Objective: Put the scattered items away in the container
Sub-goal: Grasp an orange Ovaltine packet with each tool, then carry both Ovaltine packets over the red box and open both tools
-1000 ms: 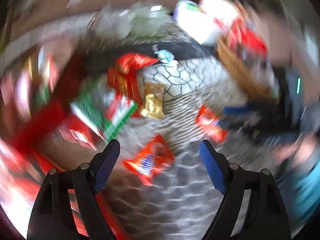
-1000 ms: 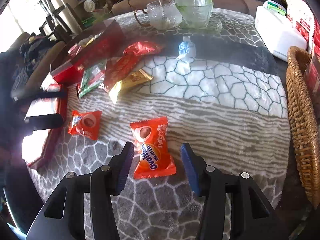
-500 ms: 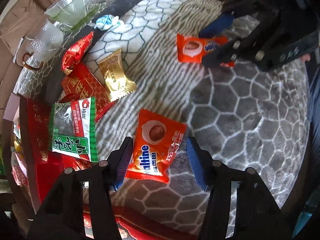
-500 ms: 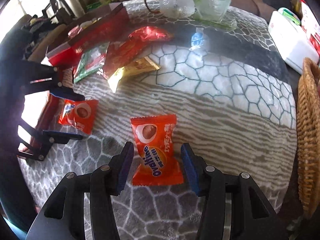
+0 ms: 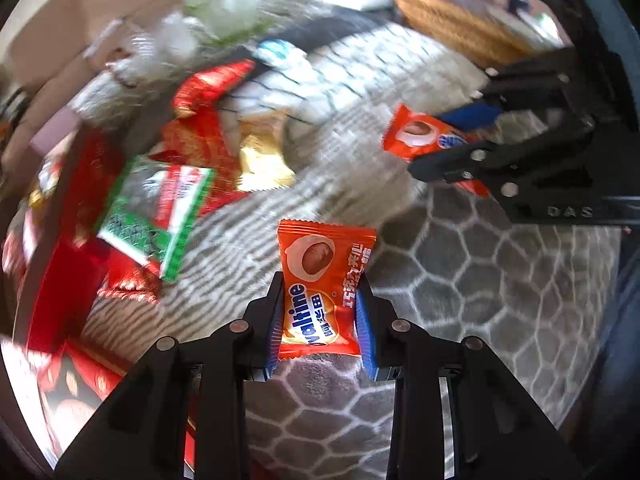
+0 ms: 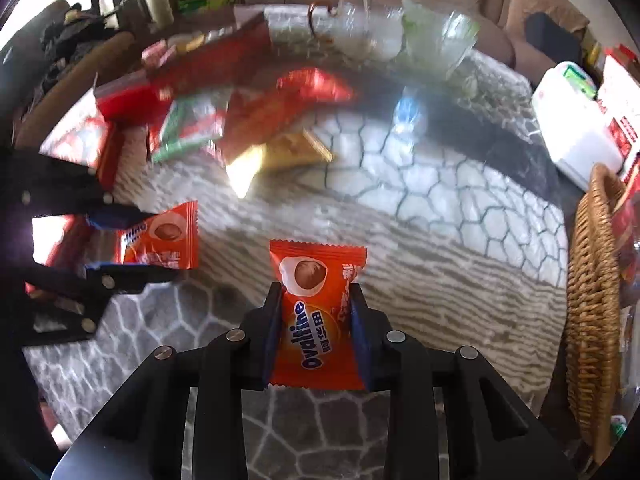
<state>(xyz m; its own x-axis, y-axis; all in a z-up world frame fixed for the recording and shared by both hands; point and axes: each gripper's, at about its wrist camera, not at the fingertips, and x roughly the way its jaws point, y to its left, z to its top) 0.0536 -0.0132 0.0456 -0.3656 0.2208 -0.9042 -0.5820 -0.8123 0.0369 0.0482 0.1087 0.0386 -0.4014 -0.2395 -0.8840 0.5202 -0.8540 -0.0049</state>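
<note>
Two orange Ovaltine packets lie on the patterned cloth. In the left wrist view one Ovaltine packet (image 5: 324, 292) stands between the blue pads of my left gripper (image 5: 320, 320), whose jaws are closing and touch its two side edges. In the right wrist view the other Ovaltine packet (image 6: 316, 312) is pinched at its sides by my right gripper (image 6: 316, 320), whose jaws are closing too. Each view shows the other gripper around its packet: the right gripper (image 5: 460, 136), the left gripper (image 6: 120, 240). A wicker basket (image 6: 592, 300) stands at the right edge.
A green-and-white packet (image 5: 160, 208), a gold packet (image 5: 264, 156), red packets (image 5: 208, 84) and a small blue candy (image 5: 280, 50) lie beyond. A red box (image 6: 132, 96) with sweets sits at the left. Glass bowls (image 6: 436, 40) and a white box (image 6: 572, 128) stand at the back.
Both pairs of jaws have narrowed onto their orange packets. The left gripper has sunk toward its packet, which now sits upright between the pads.
</note>
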